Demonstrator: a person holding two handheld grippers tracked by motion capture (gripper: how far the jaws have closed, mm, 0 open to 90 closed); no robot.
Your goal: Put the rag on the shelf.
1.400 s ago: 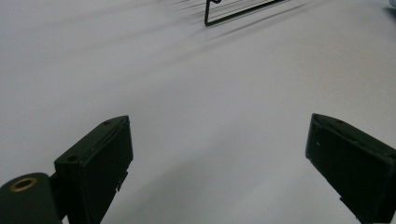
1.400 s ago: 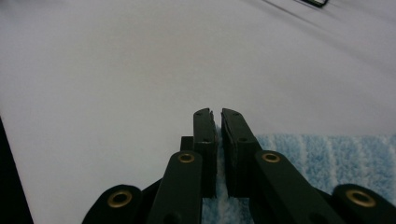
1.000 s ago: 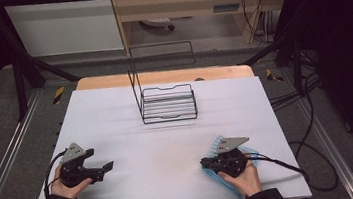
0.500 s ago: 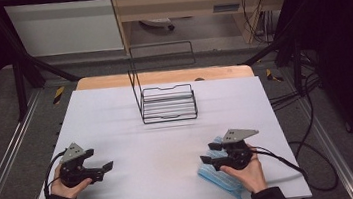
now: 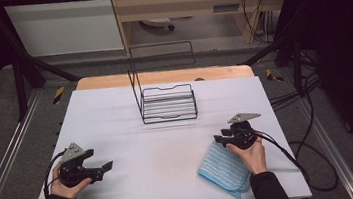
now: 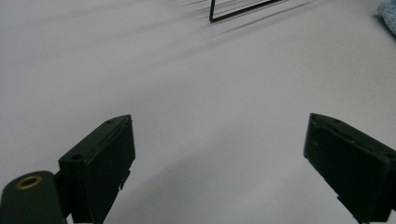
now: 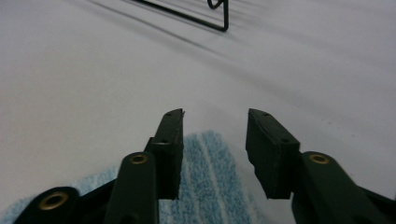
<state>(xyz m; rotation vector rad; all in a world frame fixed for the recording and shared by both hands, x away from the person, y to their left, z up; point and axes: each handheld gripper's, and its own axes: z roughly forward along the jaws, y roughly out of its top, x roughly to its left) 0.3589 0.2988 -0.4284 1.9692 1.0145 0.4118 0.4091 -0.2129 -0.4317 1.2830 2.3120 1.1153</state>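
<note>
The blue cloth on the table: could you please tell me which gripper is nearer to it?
Right. The right gripper hovers over the blue cloth's far edge, jaws apart with nothing between them. The left gripper is far off across the table.

Two black jaws of the left gripper [image 6: 219, 163] are seen rising from the bottom edge, spread wide, with nothing held between them. The bare white table [image 6: 196, 93] is seen beyond them. The black wire rack [image 6: 243, 9] stands far beyond the jaws, and a blue cloth [image 6: 388, 14] is glimpsed to its right.
</note>
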